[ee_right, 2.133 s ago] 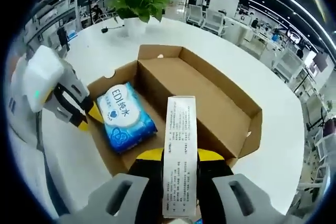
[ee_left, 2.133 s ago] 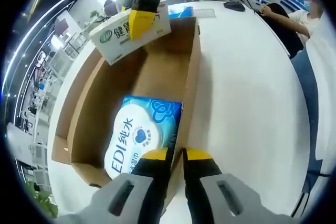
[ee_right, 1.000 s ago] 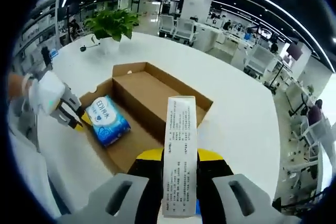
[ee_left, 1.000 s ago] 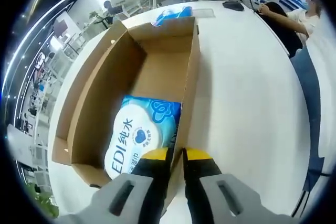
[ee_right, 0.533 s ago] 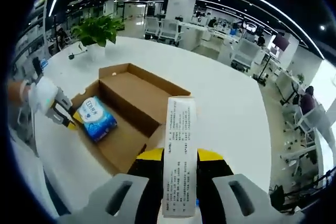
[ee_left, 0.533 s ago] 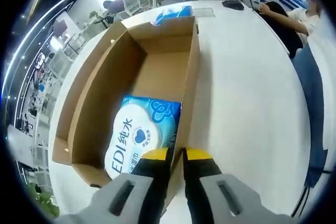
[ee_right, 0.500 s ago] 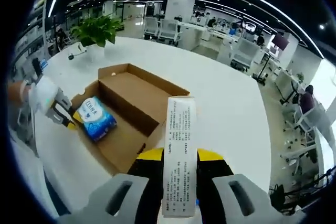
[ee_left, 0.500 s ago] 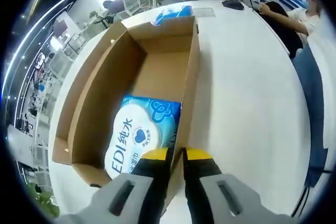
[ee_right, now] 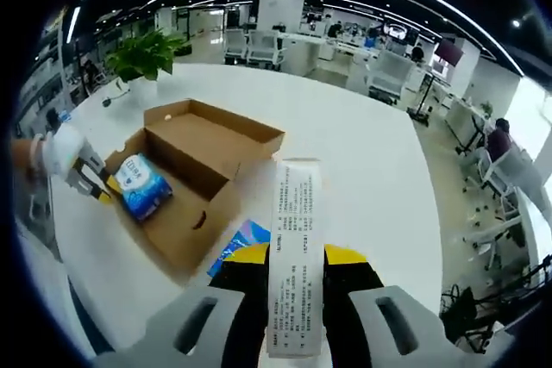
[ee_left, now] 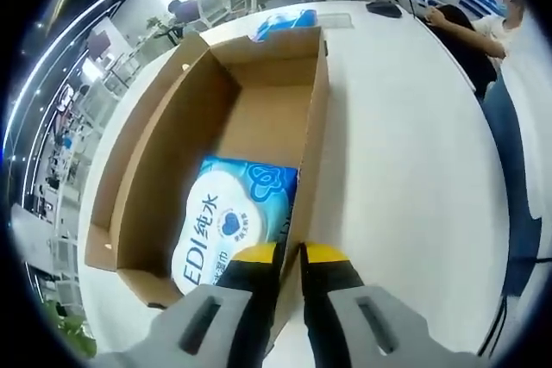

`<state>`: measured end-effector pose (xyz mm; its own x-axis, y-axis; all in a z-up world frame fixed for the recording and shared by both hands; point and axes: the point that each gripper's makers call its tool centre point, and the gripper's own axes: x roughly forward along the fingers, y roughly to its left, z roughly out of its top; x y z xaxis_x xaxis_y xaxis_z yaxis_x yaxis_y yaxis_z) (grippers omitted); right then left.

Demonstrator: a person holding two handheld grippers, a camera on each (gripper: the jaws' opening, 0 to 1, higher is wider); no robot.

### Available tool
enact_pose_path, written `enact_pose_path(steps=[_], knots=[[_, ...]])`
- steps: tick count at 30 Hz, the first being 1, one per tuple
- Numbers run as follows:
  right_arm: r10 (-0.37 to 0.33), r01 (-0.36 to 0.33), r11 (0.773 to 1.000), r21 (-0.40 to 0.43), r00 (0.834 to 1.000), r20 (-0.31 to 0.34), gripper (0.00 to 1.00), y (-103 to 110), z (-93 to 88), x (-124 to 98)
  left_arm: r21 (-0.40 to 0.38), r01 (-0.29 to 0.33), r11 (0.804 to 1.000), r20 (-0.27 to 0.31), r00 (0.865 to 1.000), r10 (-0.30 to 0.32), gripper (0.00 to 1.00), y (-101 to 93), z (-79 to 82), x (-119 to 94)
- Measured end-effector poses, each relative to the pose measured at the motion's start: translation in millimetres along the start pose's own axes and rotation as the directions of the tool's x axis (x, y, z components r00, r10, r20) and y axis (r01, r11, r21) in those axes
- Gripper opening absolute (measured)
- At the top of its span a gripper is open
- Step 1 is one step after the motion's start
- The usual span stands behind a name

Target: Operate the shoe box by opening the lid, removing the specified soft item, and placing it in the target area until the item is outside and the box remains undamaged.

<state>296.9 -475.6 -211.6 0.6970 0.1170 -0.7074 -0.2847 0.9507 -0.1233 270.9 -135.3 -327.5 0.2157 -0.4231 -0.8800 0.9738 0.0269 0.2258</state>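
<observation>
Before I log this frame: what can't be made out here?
- Left gripper view: the left tool covers the near end of the wipes pack and shoe box wall.
- Right gripper view: the held white carton hides most of the blue packet on the table; its print is too small.

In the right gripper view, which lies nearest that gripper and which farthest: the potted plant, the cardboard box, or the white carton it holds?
1. White carton, clamped between the right gripper's jaws.
2. Cardboard box, open on the table, up and left.
3. Potted plant, beyond the box, upper left.
</observation>
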Motion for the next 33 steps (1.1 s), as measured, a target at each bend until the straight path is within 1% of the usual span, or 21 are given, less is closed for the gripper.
enact_pose_path(steps=[6,10,11,15,18,19,25,27,33], knots=[[-0.023,0.023,0.998,0.053,1.0,-0.004,0.2,-29.0,-19.7,1.5,-0.002,0.019,1.0,-0.003,1.0,-0.019,0.09,0.3,0.8,0.9],[-0.043,0.044,0.994,0.097,0.999,-0.015,0.2,-49.4,-39.4,-0.2,-0.007,0.022,1.0,0.006,1.0,-0.022,0.08,-0.5,1.2,1.2],[-0.044,0.046,0.994,0.1,0.999,-0.016,0.2,-50.9,-41.0,-0.3,-0.009,0.022,1.0,0.006,1.0,-0.022,0.08,-0.5,1.3,1.3],[-0.056,0.059,0.988,0.14,0.998,-0.027,0.2,-65.0,-57.6,-0.8,-0.015,0.029,0.999,-0.002,1.0,-0.029,0.08,-0.9,1.5,1.2],[-0.065,0.07,0.984,0.162,0.997,-0.035,0.2,-72.7,-68.1,-3.2,-0.022,0.03,0.999,0.006,1.0,-0.03,0.08,-0.8,1.6,1.6],[-0.073,0.079,0.979,0.187,0.997,-0.04,0.2,-76.2,-74.4,-4.1,-0.022,0.031,0.999,0.006,1.0,-0.031,0.08,-1.2,1.7,1.5],[-0.079,0.095,0.968,0.23,0.994,-0.08,0.2,-79.8,-102.2,-0.3,-0.02,0.036,0.999,0.006,0.999,-0.036,0.08,-0.9,1.6,0.7],[-0.078,0.098,0.962,0.255,0.993,-0.087,0.2,-79.5,-109.0,0.9,-0.022,0.037,0.999,0.004,0.999,-0.037,0.08,-0.6,1.6,0.2],[-0.071,0.101,0.958,0.27,0.99,-0.12,0.2,-81.1,-127.1,10.8,-0.029,0.041,0.999,0.0,0.999,-0.041,0.08,0.3,0.7,0.1]])
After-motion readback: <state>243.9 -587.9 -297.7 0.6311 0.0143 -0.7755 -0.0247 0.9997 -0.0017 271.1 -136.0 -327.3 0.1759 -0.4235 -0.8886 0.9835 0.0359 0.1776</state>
